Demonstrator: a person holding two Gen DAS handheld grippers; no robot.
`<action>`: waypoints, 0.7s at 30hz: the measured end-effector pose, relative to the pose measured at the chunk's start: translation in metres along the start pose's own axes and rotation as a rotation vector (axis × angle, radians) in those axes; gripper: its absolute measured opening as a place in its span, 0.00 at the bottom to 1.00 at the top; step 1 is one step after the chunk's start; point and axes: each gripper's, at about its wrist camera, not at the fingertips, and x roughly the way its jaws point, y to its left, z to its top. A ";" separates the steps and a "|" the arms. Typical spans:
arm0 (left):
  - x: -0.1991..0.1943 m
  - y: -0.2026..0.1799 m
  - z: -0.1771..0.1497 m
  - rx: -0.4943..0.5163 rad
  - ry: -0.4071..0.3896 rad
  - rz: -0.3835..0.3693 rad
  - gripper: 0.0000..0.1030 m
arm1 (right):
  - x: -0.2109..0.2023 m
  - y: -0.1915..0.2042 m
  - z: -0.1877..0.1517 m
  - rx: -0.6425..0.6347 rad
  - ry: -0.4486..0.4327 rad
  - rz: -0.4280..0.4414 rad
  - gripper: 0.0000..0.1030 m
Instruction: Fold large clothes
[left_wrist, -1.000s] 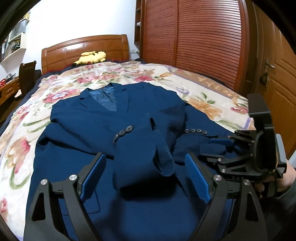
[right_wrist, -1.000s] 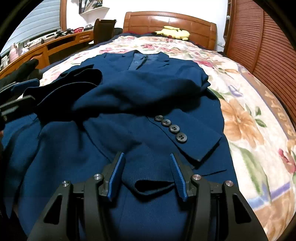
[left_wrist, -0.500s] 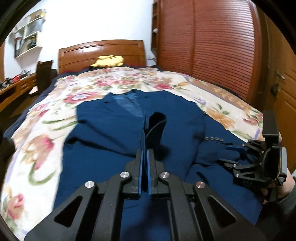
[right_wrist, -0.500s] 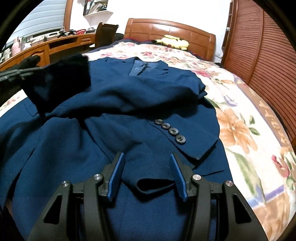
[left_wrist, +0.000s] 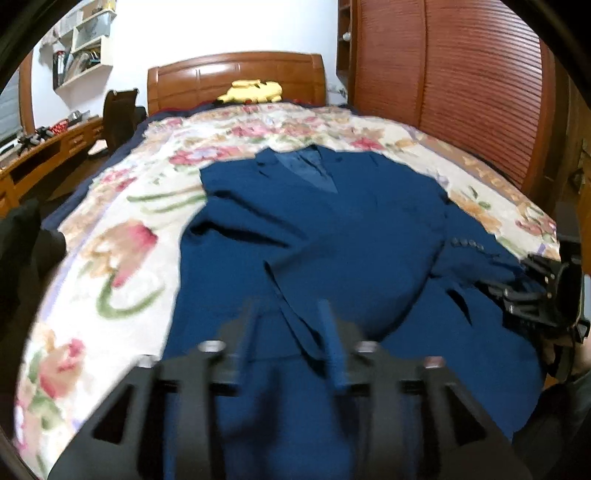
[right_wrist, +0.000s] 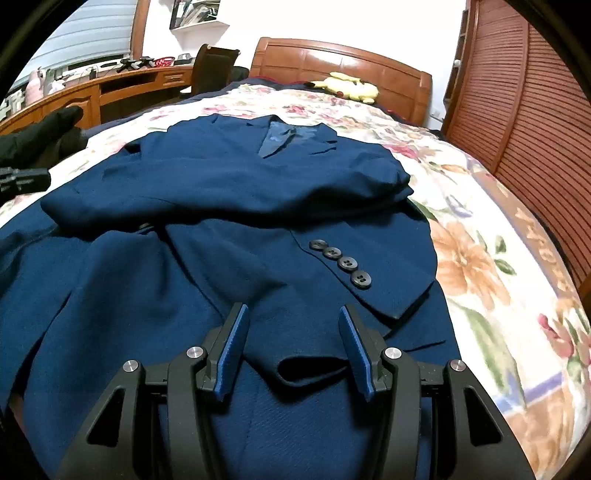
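Observation:
A dark blue suit jacket (left_wrist: 332, 229) lies face up on the bed, collar towards the headboard. Its left sleeve lies folded across the chest. My left gripper (left_wrist: 288, 314) is blurred, its jaws apart and empty, just above the jacket's lower front. In the right wrist view the jacket (right_wrist: 229, 192) fills the middle; the right sleeve cuff with its buttons (right_wrist: 340, 262) lies across the front. My right gripper (right_wrist: 291, 325) is open, with a fold of the jacket's hem (right_wrist: 310, 365) between its fingers. It also shows in the left wrist view (left_wrist: 535, 295), at the jacket's right edge.
The bed has a floral cover (left_wrist: 122, 236) and a wooden headboard (left_wrist: 236, 77) with a yellow plush toy (left_wrist: 251, 90). A wooden wardrobe (left_wrist: 461, 74) stands on the right. A desk (right_wrist: 92, 92) and a chair (right_wrist: 214, 66) stand on the left.
My left gripper shut on the left sleeve's cuff, lifted it, then opened and let it go; the sleeve now lies across the chest. My right gripper has stayed open at the hem.

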 end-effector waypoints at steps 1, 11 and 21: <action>0.001 0.003 0.004 -0.003 -0.004 0.000 0.59 | -0.001 -0.001 0.000 0.001 -0.001 0.004 0.51; 0.069 0.019 0.036 0.058 0.118 0.004 0.79 | -0.003 -0.008 -0.003 0.012 -0.020 0.034 0.51; 0.113 0.027 0.045 0.070 0.243 0.016 0.79 | 0.000 -0.013 -0.001 0.033 -0.014 0.069 0.51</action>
